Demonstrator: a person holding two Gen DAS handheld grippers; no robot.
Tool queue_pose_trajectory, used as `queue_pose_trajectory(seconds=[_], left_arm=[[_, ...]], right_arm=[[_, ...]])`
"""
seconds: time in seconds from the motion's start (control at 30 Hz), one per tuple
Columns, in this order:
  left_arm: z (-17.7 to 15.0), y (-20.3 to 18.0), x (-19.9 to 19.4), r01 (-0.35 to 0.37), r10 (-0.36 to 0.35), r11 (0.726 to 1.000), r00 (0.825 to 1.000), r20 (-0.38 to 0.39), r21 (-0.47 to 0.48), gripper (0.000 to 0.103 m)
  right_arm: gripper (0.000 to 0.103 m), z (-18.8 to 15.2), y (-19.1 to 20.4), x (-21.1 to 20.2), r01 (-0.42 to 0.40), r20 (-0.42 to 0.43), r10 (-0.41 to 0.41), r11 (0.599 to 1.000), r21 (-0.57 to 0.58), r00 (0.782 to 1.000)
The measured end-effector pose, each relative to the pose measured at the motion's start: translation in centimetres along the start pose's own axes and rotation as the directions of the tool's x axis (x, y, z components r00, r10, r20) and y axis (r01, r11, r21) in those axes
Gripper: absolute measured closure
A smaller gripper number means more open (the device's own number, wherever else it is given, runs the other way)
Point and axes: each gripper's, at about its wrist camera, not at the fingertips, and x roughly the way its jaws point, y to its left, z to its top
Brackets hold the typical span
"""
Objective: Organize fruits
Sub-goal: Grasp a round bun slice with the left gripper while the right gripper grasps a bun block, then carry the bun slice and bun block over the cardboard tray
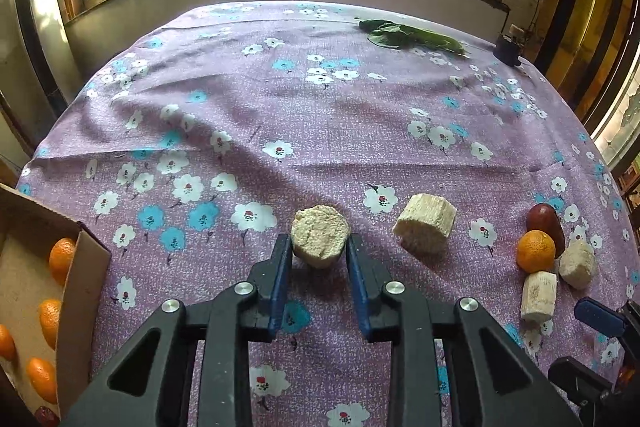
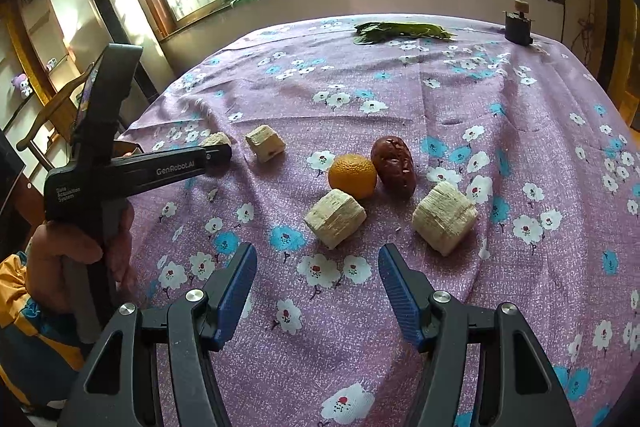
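Observation:
My left gripper (image 1: 319, 251) is shut on a pale sugarcane chunk (image 1: 319, 235), held between its blue pads just above the cloth. In the right wrist view the same gripper (image 2: 218, 151) shows at the left with the chunk (image 2: 216, 139) at its tip. Another chunk (image 1: 425, 223) lies to its right. An orange (image 2: 353, 175), a dark red jujube (image 2: 394, 165) and two more chunks (image 2: 335, 218) (image 2: 445, 217) lie ahead of my right gripper (image 2: 318, 263), which is open and empty.
A cardboard box (image 1: 82, 275) at the left edge holds several oranges (image 1: 62, 259). Green leaves (image 1: 408, 35) and a small dark object (image 1: 507, 47) lie at the far side of the flowered purple tablecloth (image 1: 280, 99). Windows stand behind the table.

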Motion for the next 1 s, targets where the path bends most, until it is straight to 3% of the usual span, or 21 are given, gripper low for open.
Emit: queue_pose_trajectory(seconds=[0.4, 0.47, 0.5, 0.53, 0.67, 1.0], left_arm=[[-2.0, -1.2, -3.6, 0.002, -0.003, 0.999, 1.000, 0.027, 0.050, 0.076], [-2.2, -1.4, -3.9, 0.008, -0.009, 0.998, 1.000, 0.028, 0.056, 0.076], [-2.3, -1.4, -4.0, 0.012, -0.013, 0.998, 1.000, 0.026, 0.056, 0.076], [-2.4, -1.5, -4.1, 0.018, -0.019, 0.998, 1.000, 0.025, 0.057, 0.076], [-2.9, -1.5, -4.7, 0.043, -0.044, 0.997, 0.999, 0.018, 0.058, 0.076], [-5.2, 0.1, -6.9, 0.077, -0.077, 0.996, 0.997, 0.004, 0.044, 0.076]], right_arm=[[0.037, 1.8, -0.8, 3.3, 0.024, -0.051, -0.028, 0.997, -0.074, 0.998], [0.048, 1.9, -1.0, 3.8, 0.021, -0.051, -0.025, 0.997, -0.077, 0.998], [0.059, 1.9, -1.0, 3.8, 0.014, -0.048, -0.017, 0.997, -0.078, 0.999], [0.061, 1.9, -1.1, 3.9, -0.006, -0.054, 0.002, 0.998, -0.069, 0.999], [0.061, 1.6, -0.3, 3.5, 0.021, -0.056, -0.026, 0.996, -0.087, 0.998], [0.061, 0.1, 1.8, -0.1, -0.020, 0.012, 0.021, 0.998, -0.056, 1.000]])
